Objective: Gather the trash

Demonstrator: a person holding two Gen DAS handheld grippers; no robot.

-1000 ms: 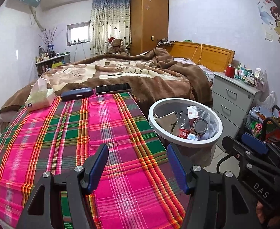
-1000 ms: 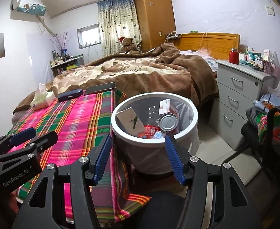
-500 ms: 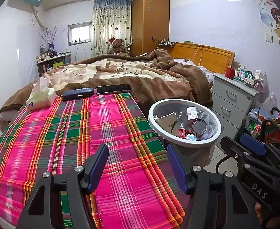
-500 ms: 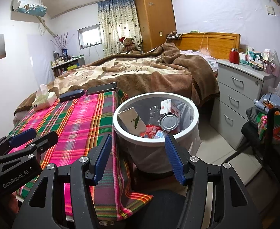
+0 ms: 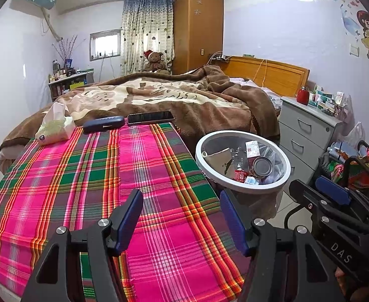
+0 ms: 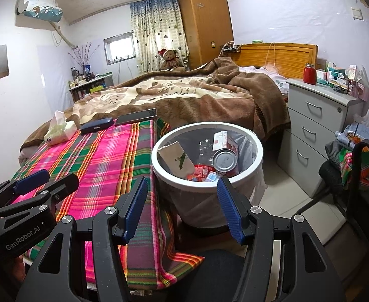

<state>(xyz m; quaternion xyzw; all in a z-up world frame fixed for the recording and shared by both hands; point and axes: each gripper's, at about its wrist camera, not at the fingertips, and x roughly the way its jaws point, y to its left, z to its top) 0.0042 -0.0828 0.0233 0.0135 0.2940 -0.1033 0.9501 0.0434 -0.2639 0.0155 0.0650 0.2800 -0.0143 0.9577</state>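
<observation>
A white-rimmed trash bin (image 5: 284,158) (image 6: 257,148) stands on the floor beside the plaid table. It holds a paper cup (image 6: 177,159), a tin can (image 6: 224,161), a small carton (image 6: 222,139) and red wrappers. My left gripper (image 5: 182,216) is open and empty above the plaid cloth (image 5: 83,176). My right gripper (image 6: 184,206) is open and empty, just short of the bin's near rim. Each gripper shows at the edge of the other's view.
A tissue pack (image 5: 54,128), a dark glasses case (image 5: 104,124) and a phone (image 5: 150,117) lie at the table's far edge. A bed with a brown blanket (image 5: 184,100) lies behind. A grey drawer unit (image 5: 307,136) and a chair with clothes (image 6: 360,166) stand right.
Both grippers have drifted slightly back and stayed open. Nothing on the table or in the bin has moved.
</observation>
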